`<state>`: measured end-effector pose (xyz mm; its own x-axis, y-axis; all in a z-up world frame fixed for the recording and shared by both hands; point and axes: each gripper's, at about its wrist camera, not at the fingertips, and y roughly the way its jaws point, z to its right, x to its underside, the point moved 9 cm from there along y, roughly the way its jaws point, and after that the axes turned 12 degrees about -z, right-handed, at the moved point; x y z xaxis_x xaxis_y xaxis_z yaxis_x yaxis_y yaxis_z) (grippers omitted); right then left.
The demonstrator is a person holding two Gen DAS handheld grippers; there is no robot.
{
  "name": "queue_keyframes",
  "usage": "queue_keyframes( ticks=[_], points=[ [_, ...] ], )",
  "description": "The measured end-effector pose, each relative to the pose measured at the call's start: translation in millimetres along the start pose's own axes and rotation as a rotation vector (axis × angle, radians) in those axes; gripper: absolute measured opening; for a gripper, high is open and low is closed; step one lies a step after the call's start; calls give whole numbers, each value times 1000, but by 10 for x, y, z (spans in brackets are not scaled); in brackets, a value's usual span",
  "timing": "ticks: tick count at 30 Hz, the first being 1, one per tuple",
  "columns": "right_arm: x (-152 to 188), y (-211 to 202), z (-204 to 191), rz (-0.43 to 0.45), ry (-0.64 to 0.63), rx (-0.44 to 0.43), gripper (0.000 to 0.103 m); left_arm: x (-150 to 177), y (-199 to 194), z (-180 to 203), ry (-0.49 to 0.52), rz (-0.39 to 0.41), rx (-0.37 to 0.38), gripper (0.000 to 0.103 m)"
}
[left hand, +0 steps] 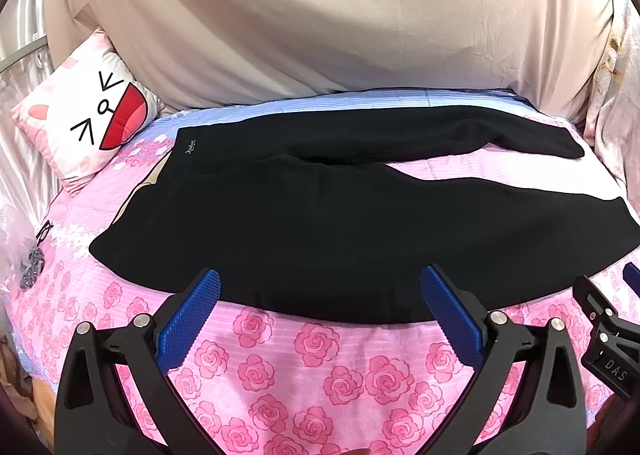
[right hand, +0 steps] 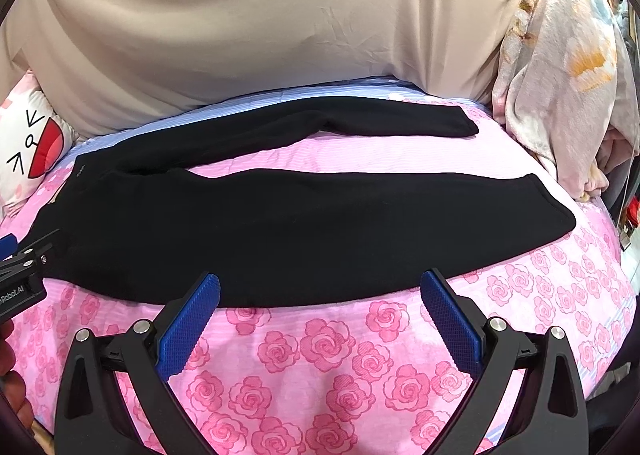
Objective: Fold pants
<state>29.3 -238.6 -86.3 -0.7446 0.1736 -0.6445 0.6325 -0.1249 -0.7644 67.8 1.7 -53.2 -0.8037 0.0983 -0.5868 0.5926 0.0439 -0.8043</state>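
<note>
So the black pants (left hand: 304, 223) are lying flat across the bed's pink rose quilt (left hand: 320, 367), waistband on the left, both legs running right and splayed apart. Looks like nothing's folded yet, so this is the very start. Next move is probably grabbing the near edge to bring one leg over the other. Left gripper (left hand: 320, 291) and right gripper (right hand: 320, 291) both hover just short of the fabric, jaws wide apart, holding nothing.
</note>
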Motion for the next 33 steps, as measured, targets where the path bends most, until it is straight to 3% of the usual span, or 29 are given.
queue_keyframes(
  ticks=[33],
  points=[
    [4,56,12,-12,1,1,98,-37,64,56,15,-7,-6,98]
  ],
)
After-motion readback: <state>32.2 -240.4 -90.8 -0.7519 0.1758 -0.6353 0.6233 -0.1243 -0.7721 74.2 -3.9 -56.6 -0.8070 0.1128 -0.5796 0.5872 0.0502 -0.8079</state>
